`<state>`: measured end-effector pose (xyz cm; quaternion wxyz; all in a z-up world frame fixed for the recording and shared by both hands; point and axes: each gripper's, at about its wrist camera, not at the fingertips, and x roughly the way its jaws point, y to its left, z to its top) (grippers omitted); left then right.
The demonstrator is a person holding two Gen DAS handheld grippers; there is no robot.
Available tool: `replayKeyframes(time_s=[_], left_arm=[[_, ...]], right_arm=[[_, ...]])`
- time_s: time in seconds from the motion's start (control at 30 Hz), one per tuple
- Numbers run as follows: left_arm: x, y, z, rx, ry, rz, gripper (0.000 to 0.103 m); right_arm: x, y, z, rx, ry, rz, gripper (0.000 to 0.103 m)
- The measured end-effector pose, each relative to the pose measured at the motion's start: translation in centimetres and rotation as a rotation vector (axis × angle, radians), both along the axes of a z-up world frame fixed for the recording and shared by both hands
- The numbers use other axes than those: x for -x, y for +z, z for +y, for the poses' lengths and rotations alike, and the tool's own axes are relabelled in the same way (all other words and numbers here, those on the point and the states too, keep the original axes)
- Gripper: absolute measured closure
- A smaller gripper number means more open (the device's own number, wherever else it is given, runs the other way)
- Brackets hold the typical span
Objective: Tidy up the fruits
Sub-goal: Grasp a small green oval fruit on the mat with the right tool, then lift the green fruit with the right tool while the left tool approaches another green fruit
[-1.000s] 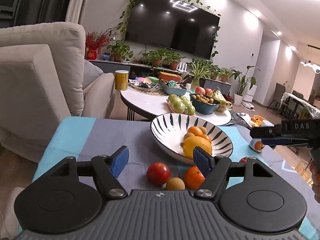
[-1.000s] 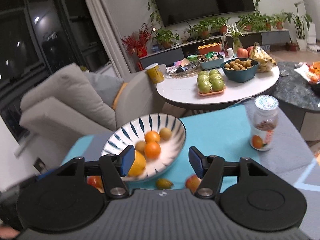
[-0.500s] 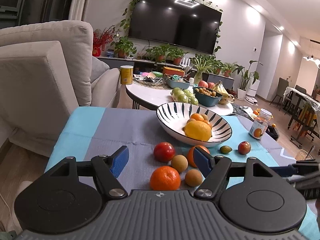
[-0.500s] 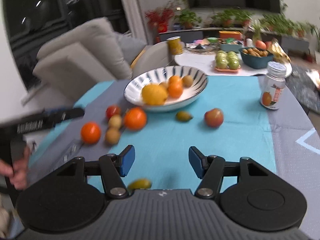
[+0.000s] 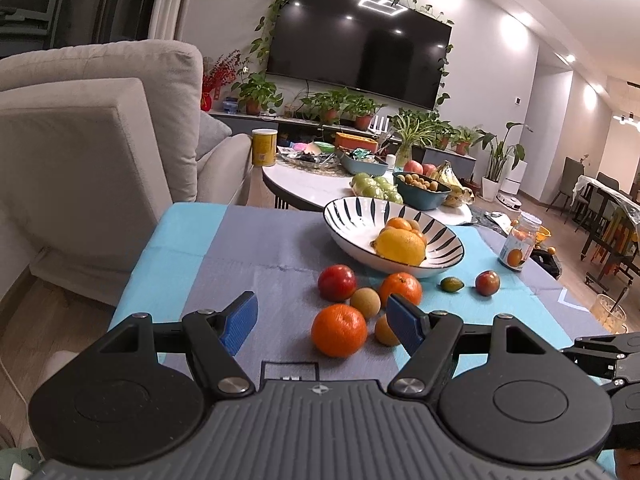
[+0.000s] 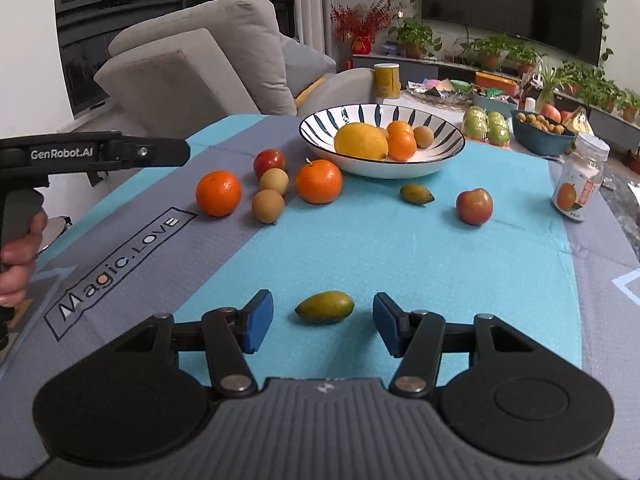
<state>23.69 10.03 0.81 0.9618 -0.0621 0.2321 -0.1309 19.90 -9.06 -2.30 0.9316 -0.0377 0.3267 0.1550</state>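
Currently the right gripper is spread wide and empty; a small green fruit lies on the mat between its fingertips, low in the frame. Left gripper likewise wide, an orange just ahead

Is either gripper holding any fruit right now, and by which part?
Nothing is held. The right gripper is open around a small green fruit without touching; the left gripper is open too.

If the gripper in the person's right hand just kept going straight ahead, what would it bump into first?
Most likely the small green-yellow fruit lying on the cloth between the open fingers of the right gripper. Nothing else sits in between, though how high the fingers ride above the cloth is unclear.
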Motion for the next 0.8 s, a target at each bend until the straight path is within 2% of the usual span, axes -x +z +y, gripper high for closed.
replayKeyframes(time_s=[0.23, 0.4, 0.7, 0.8], left_arm=[[0.6, -0.4, -0.2, -0.006, -0.008, 0.013, 0.034], [0.6, -0.4, -1.2, -0.019, -0.051, 0.013, 0.034], [-0.2, 0.2, -5.5, -0.041, -0.142, -0.005, 0.034], [-1.0, 0.3, -7.6, -0.045, -0.13, -0.019, 0.034]], right_arm=[[0.1, -0.3, 0.2, 0.01, -0.005, -0.011, 0.042], [0.3, -0.3, 0.3, 0.026, -0.012, -0.018, 0.042], [0.7, 0.1, -1.1, 0.036, -0.078, -0.032, 0.042], [0.8, 0.2, -1.9, 0.04, -0.104, -0.038, 0.042]])
